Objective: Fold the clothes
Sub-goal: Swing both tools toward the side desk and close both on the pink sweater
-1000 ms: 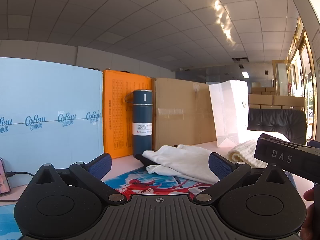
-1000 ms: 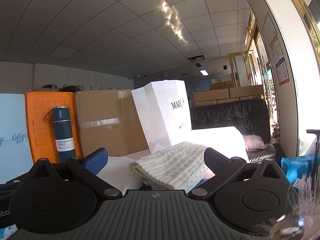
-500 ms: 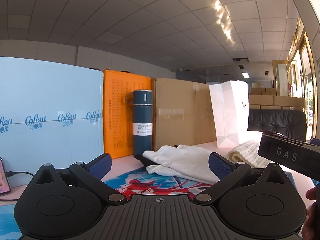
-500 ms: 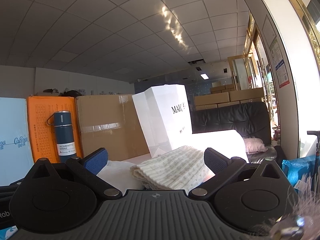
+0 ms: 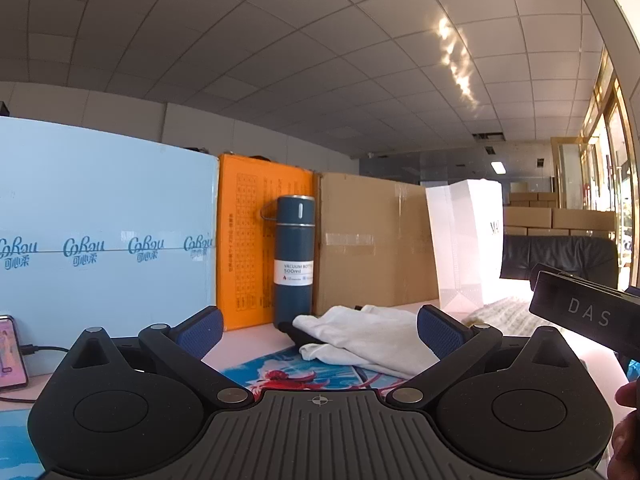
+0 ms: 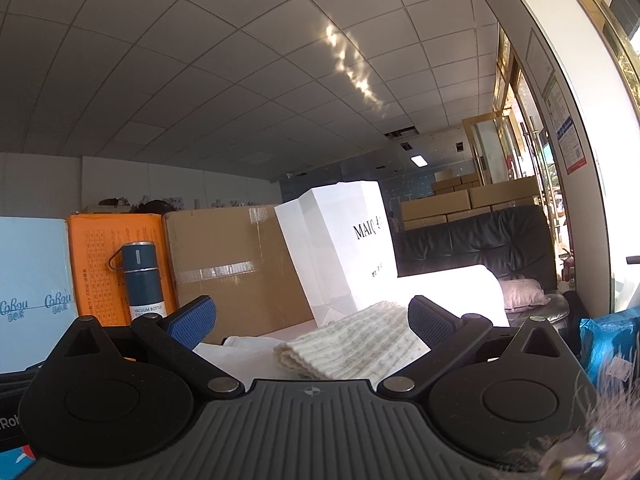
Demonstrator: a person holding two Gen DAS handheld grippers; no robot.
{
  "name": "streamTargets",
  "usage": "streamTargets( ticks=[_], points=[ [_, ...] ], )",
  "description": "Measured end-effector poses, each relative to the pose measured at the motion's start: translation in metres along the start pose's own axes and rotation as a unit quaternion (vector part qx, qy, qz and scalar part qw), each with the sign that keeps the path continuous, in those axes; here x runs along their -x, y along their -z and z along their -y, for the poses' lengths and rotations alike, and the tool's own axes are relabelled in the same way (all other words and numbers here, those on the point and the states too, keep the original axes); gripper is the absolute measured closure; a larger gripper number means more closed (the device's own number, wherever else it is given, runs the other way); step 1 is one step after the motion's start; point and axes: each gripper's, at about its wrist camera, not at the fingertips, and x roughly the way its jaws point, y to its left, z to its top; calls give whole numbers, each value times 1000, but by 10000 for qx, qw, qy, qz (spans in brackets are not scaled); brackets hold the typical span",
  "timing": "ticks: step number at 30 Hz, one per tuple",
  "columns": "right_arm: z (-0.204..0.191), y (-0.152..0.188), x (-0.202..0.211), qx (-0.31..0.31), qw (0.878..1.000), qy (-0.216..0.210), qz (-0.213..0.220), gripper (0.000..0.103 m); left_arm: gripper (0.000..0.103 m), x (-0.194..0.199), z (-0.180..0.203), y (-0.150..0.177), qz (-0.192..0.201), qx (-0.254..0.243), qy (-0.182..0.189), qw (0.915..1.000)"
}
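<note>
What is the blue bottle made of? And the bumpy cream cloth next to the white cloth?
The bottle looks like painted metal: smooth, matte, with a paper label. The cream cloth looks like knitted wool or yarn, given its ribbed rows. The white cloth looks like soft, thin cotton.

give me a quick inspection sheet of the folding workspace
surface: pale table with a colourful printed mat
job's things: white garment lies crumpled; cream knit garment lies folded beside it
clutter: blue vacuum bottle, white paper bag, phone
grippers: left gripper open, empty; right gripper open, empty
cables: black cable plugged into the phone
surroundings: boxes, black sofa
</note>
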Motion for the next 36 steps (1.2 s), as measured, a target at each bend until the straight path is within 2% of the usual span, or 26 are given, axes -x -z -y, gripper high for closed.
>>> streamTargets(
  ticks=[5, 7, 13, 17, 22, 25, 27, 30, 34, 36],
  points=[
    [1, -1, 2, -51, 10000, -3, 68, 0, 0, 9, 0, -2, 290, 5, -252, 9993],
    [2, -1, 4, -82, 9999, -51, 133, 0, 0, 18, 0, -2, 556, -4, -441, 9975],
    [10, -2, 10, -342, 9987, -216, 296, 0, 0, 53, 8, -3, 1483, -212, -970, 9840],
    [15, -2, 14, -525, 9972, -322, 430, 0, 0, 74, 13, -6, 1601, -354, -1183, 9793],
    [20, -2, 20, -746, 9939, -586, 555, 0, 0, 107, 8, -17, 1614, -172, -1525, 9749],
    [19, -4, 25, -846, 9900, -957, 600, 0, 0, 133, -4, -25, 1778, -113, -1753, 9683],
    [15, -9, 36, -838, 9855, -1309, 687, 0, 0, 153, -14, -31, 1876, -184, -2088, 9596],
    [6, -15, 58, -892, 9760, -1870, 668, 0, 0, 182, -35, -39, 1815, -84, -2615, 9479],
    [-15, -24, 90, -887, 9560, -2759, 466, 0, 0, 219, -67, -39, 1559, 98, -3217, 9338],
    [-28, -28, 106, -833, 9423, -3219, 392, 0, 0, 242, -87, -43, 1527, 129, -3551, 9222]
  ],
)
